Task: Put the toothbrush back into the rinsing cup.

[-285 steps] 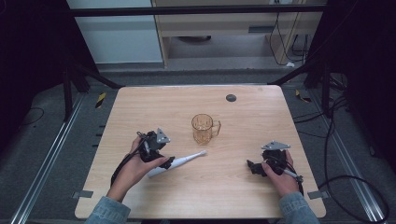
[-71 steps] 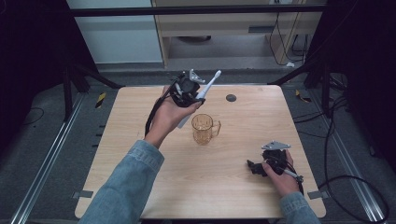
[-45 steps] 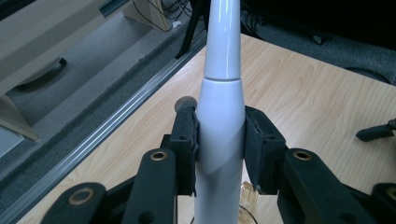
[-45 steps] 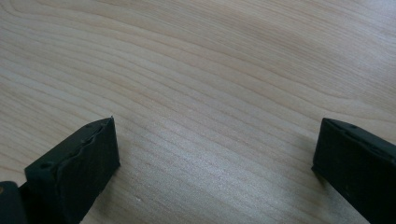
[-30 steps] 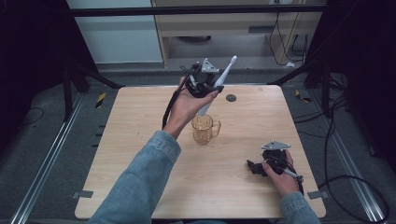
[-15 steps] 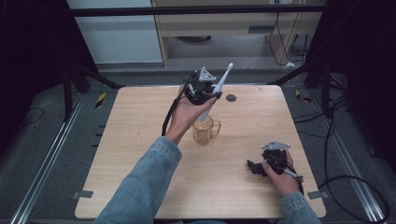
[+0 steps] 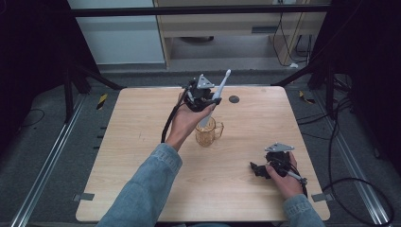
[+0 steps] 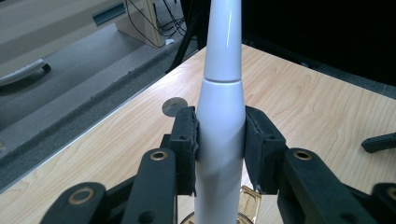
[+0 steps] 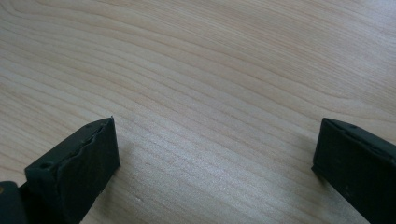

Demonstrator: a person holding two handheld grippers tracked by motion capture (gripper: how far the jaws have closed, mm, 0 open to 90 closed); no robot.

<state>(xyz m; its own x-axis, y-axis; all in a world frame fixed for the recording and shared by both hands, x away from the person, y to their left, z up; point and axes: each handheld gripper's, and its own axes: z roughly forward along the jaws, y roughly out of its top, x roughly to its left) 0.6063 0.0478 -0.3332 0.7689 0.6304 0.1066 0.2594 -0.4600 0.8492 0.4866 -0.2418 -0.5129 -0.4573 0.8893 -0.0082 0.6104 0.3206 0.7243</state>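
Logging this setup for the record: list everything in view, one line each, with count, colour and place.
Toothbrush: one, white, clamped in the left gripper, lower end at the mug's mouth, tilted.
Mug: one, clear amber with a handle, middle of the table.
Round disc: one, dark grey, far edge of the table.
Table: one, light wood, centre of the high view.
Cabinet: one, beige, beyond the table.
Left gripper: one, black, raised above the mug, shut on the toothbrush.
Right gripper: one, black, low over the table's near right part, jaws apart.
Sleeves: two, blue denim, near edge.
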